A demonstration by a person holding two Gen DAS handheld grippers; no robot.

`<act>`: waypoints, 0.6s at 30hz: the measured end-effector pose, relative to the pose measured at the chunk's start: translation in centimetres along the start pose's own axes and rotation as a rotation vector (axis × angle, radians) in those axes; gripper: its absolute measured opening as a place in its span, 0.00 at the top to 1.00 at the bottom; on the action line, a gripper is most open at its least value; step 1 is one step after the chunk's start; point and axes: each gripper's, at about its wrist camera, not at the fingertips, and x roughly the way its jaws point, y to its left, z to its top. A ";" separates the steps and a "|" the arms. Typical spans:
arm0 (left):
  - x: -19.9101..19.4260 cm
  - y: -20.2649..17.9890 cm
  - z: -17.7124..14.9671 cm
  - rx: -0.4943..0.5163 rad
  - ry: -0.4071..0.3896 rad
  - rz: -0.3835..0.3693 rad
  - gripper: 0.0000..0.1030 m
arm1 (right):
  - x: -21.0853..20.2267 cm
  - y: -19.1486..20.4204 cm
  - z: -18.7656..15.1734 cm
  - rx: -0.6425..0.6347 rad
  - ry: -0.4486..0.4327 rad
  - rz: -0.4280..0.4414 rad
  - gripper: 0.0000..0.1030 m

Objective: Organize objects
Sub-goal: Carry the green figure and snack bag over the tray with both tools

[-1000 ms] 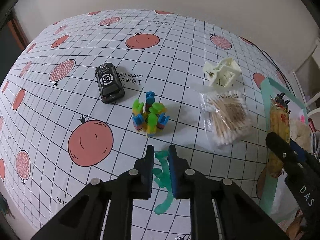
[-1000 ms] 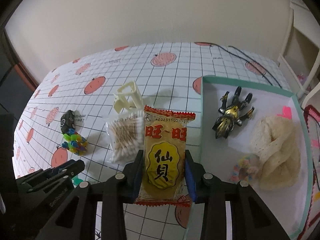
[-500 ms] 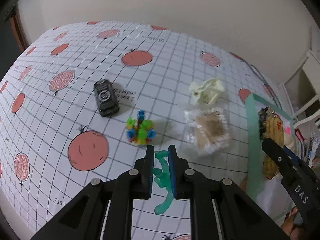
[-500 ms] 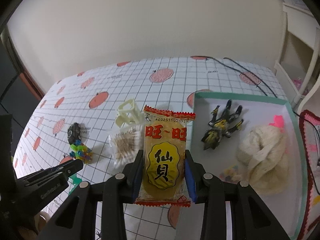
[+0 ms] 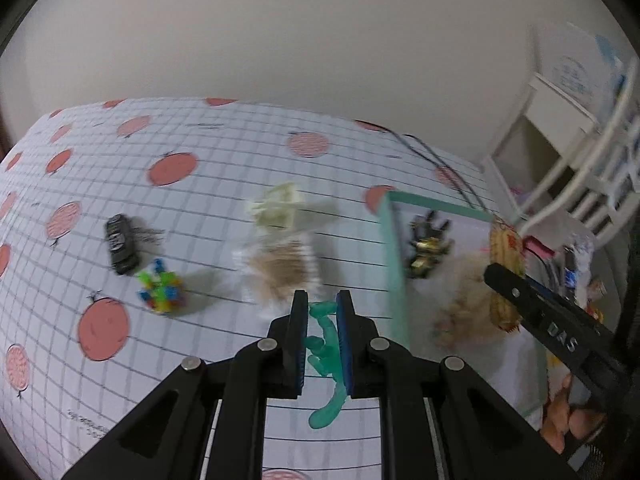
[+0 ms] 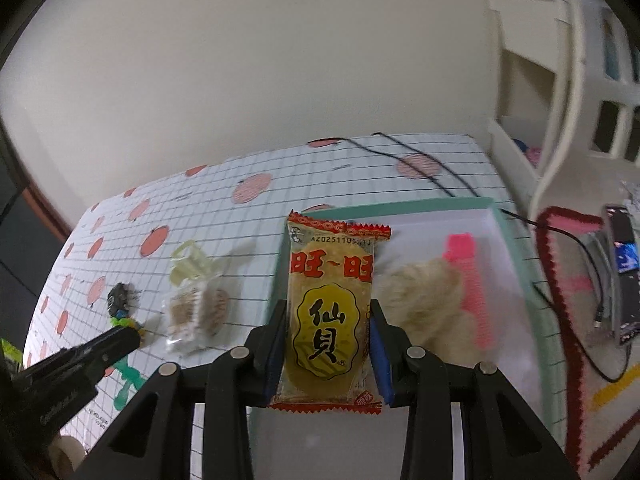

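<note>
My left gripper (image 5: 322,309) is shut on a green rubbery lizard toy (image 5: 327,356), held above the tablecloth just left of the teal-rimmed tray (image 5: 394,256). My right gripper (image 6: 329,312) is shut on a yellow rice-cracker packet (image 6: 330,308), held upright over the tray (image 6: 400,206). That packet (image 5: 505,276) and the right gripper's finger also show at the right of the left wrist view. The tray holds a black-and-gold figure (image 5: 426,246), a cream fluffy bundle (image 6: 424,300) and a pink comb (image 6: 470,288).
On the tablecloth lie a bag of cotton swabs (image 5: 282,270), a cream hair claw (image 5: 278,206), a colourful block toy (image 5: 162,292) and a black toy car (image 5: 120,244). A white shelf unit (image 6: 560,92) and a phone (image 6: 624,264) sit to the right.
Both grippers moved right toward the tray, each still holding its object. The packet is now over the tray, and the lizard is lifted and close to the tray's left rim.
</note>
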 end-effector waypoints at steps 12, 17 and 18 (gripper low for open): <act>1.3 -6.4 -1.8 0.080 0.043 -0.153 0.86 | -2.1 -6.9 0.1 0.103 -0.038 -0.064 0.62; 2.4 -8.4 -3.1 0.136 0.087 -0.153 0.86 | -1.8 -9.2 -0.6 0.115 -0.018 -0.136 0.62; 2.6 -8.7 -3.4 0.143 0.095 -0.153 0.86 | -1.6 -9.5 -0.7 0.122 -0.013 -0.146 0.62</act>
